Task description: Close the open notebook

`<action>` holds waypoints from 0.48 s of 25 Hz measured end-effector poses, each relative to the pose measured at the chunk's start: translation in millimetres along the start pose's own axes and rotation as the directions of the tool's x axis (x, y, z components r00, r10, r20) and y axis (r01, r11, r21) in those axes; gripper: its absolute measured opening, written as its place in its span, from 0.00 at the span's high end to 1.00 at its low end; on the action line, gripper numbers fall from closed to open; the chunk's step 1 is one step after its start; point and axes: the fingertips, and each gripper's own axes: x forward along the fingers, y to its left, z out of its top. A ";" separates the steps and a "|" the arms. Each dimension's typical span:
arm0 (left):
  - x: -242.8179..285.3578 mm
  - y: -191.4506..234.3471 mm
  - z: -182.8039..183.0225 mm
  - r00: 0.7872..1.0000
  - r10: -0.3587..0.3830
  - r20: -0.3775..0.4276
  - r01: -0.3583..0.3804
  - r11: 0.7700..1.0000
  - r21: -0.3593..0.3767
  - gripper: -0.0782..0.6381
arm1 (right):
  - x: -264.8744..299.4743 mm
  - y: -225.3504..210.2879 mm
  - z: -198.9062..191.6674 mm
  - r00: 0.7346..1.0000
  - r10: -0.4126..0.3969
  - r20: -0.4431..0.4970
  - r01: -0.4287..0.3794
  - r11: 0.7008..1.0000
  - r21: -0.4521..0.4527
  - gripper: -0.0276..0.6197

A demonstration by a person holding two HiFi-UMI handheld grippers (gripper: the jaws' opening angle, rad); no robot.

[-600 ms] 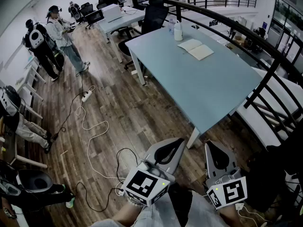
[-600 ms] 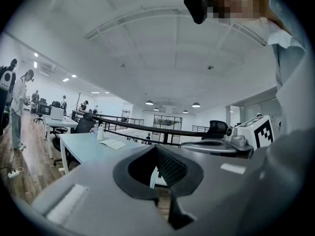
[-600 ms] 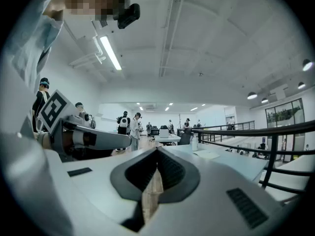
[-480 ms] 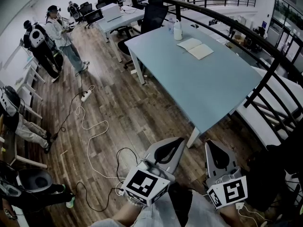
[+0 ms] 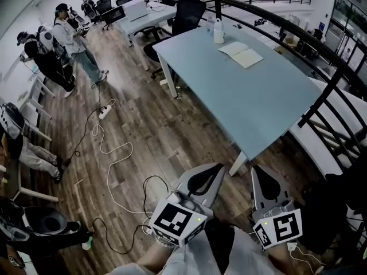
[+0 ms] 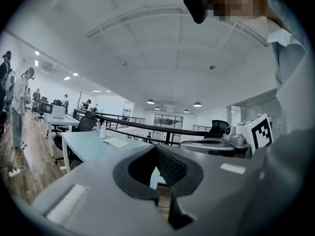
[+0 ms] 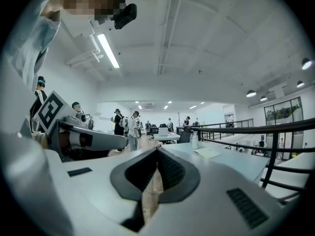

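A head-mounted camera looks down on an office with a wood floor (image 5: 172, 125) and a long pale blue desk (image 5: 252, 107). The notebook (image 5: 241, 54) lies open and flat near the desk's far end, close to the edge that runs along a black railing (image 5: 298, 42). A white bottle (image 5: 218, 32) stands upright near it, closer to the far corner. A black chair (image 5: 186, 16) stands at the desk's far edge. At the bottom of the view a person holds both grippers side by side over the floor, short of the desk's near corner and well apart from the notebook. The left gripper (image 5: 213, 173) has its jaws together with nothing between them; its own view shows the ribbed pads meeting at the tip. The right gripper (image 5: 259, 176) likewise has its jaws together and holds nothing. Both point about level toward the desk, and in each gripper view the notebook shows small and distant on the desktop. A white cable (image 5: 114, 159) loops across the floor from a power strip (image 5: 105, 114). Several people (image 5: 69, 39) stand at the far left of the room.
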 end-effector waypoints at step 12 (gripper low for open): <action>-9.7 37.6 4.4 1.000 0.000 0.015 0.000 1.000 0.013 0.89 | 30.5 15.7 1.1 1.000 -0.017 0.003 0.017 1.000 -0.014 0.95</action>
